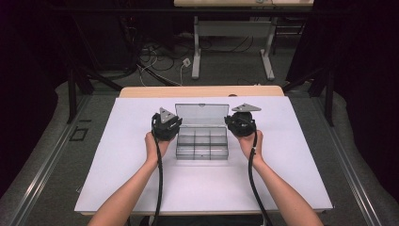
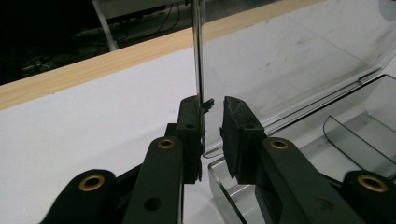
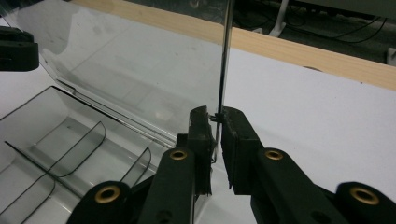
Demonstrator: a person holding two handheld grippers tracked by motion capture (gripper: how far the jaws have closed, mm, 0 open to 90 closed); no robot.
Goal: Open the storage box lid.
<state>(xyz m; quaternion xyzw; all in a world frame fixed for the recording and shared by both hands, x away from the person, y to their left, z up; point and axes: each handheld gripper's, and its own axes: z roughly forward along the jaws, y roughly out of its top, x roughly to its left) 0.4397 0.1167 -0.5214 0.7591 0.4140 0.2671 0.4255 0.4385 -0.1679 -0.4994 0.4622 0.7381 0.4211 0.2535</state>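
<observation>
clear plastic organizer box (image 1: 202,143) sits in the middle of the white table (image 1: 141,179), its lid (image 1: 201,114) swung up and standing at the far side, the divided compartments open toward us. we hold the lid by its two side edges. our left gripper (image 2: 214,106) has its jaws drawn narrow around the lid's left edge (image 2: 199,56), though in the left gripper view one pad looks a touch off the plastic. our right gripper (image 3: 214,113) is pinched narrow on the lid's right edge (image 3: 226,51), with the sheet caught between the pads.

we judge the box light and stiff but brittle: thin hard plastic, slick on its faces, likely to slip out of a loose pinch and to crack or pop its hinge under a hard twist. the side edges near the hinge line are the sensible hold, since the lid flexes least there, and both sides should move together so the lid does not rack.

the box is so light that pushing the lid may drag the whole base across the table instead of turning the hinge. room is generous: bare white table lies on both sides and in front, and the wooden strip (image 1: 202,91) at the far edge stands well apart from the lid. inside, the thin curved dividers (image 3: 88,140) lie below the lid's swing.
</observation>
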